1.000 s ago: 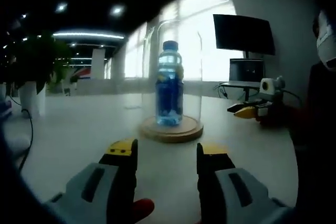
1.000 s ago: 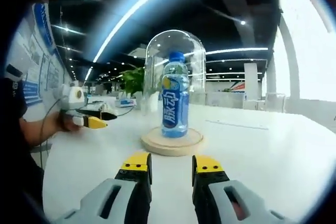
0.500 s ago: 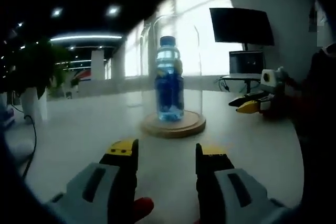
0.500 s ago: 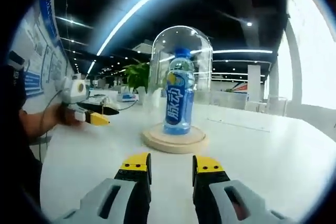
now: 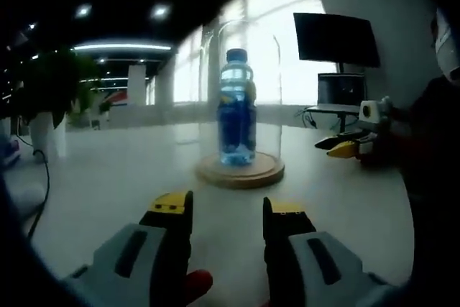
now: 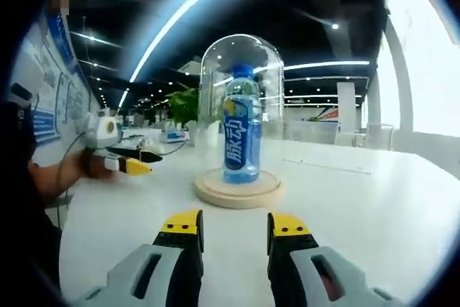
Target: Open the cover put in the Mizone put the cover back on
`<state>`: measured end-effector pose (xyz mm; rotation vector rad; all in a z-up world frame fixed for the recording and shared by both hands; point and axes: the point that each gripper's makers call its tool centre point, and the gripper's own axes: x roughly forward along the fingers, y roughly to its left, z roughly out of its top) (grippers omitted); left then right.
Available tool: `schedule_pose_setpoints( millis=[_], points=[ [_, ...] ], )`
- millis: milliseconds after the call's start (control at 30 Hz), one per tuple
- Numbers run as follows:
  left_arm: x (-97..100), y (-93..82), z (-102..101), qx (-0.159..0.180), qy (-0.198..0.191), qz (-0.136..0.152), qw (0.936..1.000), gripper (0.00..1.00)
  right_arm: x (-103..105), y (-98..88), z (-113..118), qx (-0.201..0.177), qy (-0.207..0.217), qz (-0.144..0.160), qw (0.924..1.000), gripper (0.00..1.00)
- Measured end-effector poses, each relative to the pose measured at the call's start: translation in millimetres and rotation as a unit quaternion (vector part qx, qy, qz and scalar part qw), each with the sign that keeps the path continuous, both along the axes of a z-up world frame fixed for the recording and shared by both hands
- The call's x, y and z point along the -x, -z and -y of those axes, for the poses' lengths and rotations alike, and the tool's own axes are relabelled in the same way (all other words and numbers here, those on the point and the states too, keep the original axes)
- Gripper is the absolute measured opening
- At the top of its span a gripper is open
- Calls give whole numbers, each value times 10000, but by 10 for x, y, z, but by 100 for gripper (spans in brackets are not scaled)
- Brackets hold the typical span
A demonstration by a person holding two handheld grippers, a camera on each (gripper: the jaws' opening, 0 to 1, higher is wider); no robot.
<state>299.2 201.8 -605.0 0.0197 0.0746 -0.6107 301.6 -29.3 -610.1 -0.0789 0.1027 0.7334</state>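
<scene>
A blue Mizone bottle [image 5: 237,109] stands upright on a round wooden base [image 5: 241,171] in the middle of the white table. A clear glass dome cover [image 5: 244,41] sits over the bottle, resting on the base. My left gripper [image 5: 226,208] is open, low over the table, a good way short of the base. In the right gripper view the bottle [image 6: 241,134], the dome [image 6: 241,62] and the base [image 6: 237,190] stand straight ahead. My right gripper [image 6: 233,223] is open with nothing between its jaws. Each gripper shows in the other's view, the right gripper [image 5: 350,149] and the left gripper [image 6: 123,163].
A dark monitor [image 5: 336,37] stands on a desk behind the table. A potted plant [image 5: 43,84] and a black cable [image 5: 39,177] are at the left. The person's arm [image 6: 50,177] reaches in beside the table [image 6: 359,199].
Both views have shifted slightly with the hands. The right gripper's jaws stand a little wider apart. The bottle, dome and base have not moved.
</scene>
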Motion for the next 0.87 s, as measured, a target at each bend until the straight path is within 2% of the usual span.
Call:
schedule_pose_setpoints(
  millis=[867],
  points=[
    [8, -5, 8, 34, 59, 2, 10000, 31, 11, 20, -4, 65, 12, -21, 10000, 27]
  ],
)
